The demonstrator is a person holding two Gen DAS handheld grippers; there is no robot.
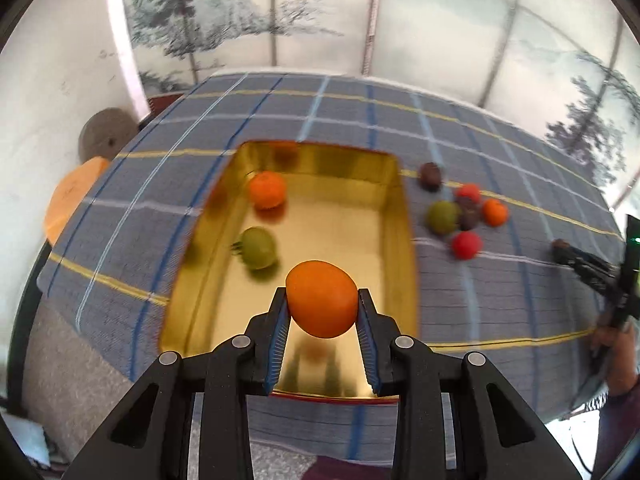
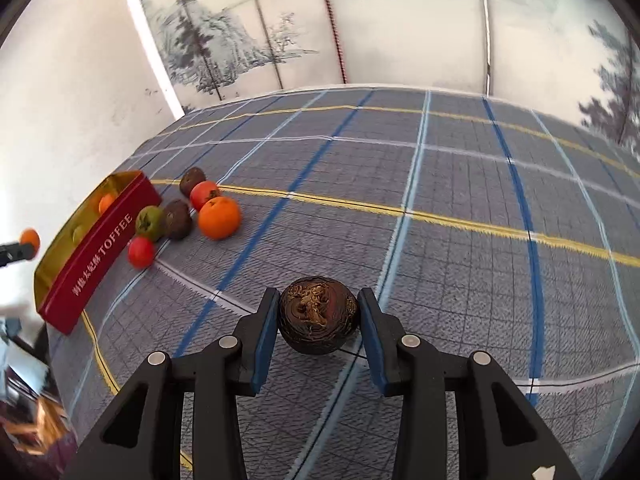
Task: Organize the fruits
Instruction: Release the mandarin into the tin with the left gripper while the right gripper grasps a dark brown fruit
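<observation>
My left gripper [image 1: 322,300] is shut on an orange fruit [image 1: 322,298] and holds it above the near end of a gold-lined tin [image 1: 394,200]. Inside the tin lie an orange fruit [image 1: 267,189] and a green fruit [image 1: 259,248]. My right gripper [image 2: 319,312] is shut on a dark brown fruit [image 2: 318,314] just above the checked cloth. To its left a cluster of fruits lies on the cloth: an orange one [image 2: 219,217], red ones [image 2: 204,195] [image 2: 141,252], a green one [image 2: 150,223] and brown ones [image 2: 177,219]. The tin's red side [image 2: 100,258] reads TOFFEE.
A blue-grey checked tablecloth [image 2: 440,208] covers the table. A painted folding screen [image 2: 320,20] stands behind it. A round grey stone [image 1: 106,134] and an orange disc [image 1: 70,196] sit beyond the table's left edge. The right gripper shows in the left wrist view [image 1: 560,246].
</observation>
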